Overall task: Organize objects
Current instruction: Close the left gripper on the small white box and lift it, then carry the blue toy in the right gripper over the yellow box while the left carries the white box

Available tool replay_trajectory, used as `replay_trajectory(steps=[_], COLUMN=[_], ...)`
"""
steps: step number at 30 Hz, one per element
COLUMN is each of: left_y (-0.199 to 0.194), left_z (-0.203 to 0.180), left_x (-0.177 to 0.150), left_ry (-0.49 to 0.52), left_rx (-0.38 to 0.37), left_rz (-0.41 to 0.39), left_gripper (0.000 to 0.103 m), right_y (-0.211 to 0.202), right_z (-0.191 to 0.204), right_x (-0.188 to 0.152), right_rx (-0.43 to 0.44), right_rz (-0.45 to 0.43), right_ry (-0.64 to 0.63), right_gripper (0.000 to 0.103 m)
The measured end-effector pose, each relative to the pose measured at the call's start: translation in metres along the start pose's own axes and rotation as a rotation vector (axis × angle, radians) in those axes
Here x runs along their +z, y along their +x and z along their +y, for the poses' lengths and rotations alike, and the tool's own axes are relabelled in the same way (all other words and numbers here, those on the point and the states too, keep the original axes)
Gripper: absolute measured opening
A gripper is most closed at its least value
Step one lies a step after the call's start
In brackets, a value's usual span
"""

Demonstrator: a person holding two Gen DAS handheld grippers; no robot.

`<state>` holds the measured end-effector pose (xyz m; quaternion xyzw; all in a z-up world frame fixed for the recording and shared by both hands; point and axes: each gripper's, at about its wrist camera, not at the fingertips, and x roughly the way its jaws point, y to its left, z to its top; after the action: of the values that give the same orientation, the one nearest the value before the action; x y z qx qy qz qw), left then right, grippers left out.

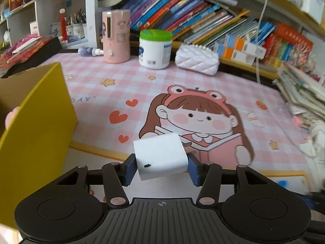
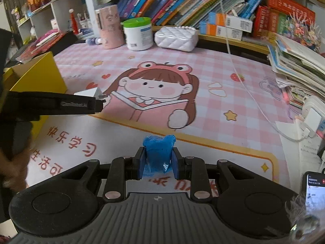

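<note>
A white wall charger (image 1: 160,156) with metal prongs hangs just above the pink cartoon desk mat (image 1: 182,81), and my left gripper (image 1: 161,168) is shut on it, blue pads pressing its two sides. An open yellow cardboard box (image 1: 36,122) stands close on the left. In the right wrist view the left gripper (image 2: 99,101) reaches in from the left with the charger (image 2: 89,92), beside the yellow box (image 2: 40,77). My right gripper (image 2: 158,162) is shut on a crumpled blue plastic wad (image 2: 158,148) over the mat's front part.
At the back stand a pink humidifier (image 1: 116,36), a green-lidded white jar (image 1: 155,48) and a white quilted purse (image 1: 197,59), below shelves of books. A leaning pile of books (image 2: 298,69), a power strip (image 2: 312,120) with a cable, and a phone (image 2: 313,189) sit on the right.
</note>
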<state>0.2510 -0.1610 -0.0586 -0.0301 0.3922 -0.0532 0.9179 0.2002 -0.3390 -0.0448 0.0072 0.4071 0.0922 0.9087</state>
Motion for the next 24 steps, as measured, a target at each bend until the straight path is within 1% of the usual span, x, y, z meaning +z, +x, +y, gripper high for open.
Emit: replay_trajectory(steps=[5,10,13,19,24], left_y=[-0.032,-0.051,-0.064,-0.095,-0.121], left_z=[0.011,0.028,0.038,0.059,0.087], left_x=[-0.011,-0.029,-0.04,-0.062,-0.081], left_ry=[-0.002,-0.003,0.002,0.03,0.034], left_rx=[-0.032,-0.039,-0.051,-0.083,-0.087], left_rz=[-0.023,0.0,0.001,-0.021,-0.028], left_gripper=[0.051,0.051,0.051,0.051,0.051], right_y=[-0.004,-0.012,-0.019,-0.034,-0.049], right_z=[0.018,0.037,0.052,0.09,0.128], right_x=[-0.003,-0.009,-0.014,-0.027,-0.042], right_rx=[0.007,0.0,-0.008,-0.032,-0.045], right_rz=[-0.001,-0.002,-0.006,-0.012,-0.017], right_ry=[-0.024,-0.029,-0.041,-0.064,-0.085], right_gripper=[0.025,0.025,0.025,0.025,0.025])
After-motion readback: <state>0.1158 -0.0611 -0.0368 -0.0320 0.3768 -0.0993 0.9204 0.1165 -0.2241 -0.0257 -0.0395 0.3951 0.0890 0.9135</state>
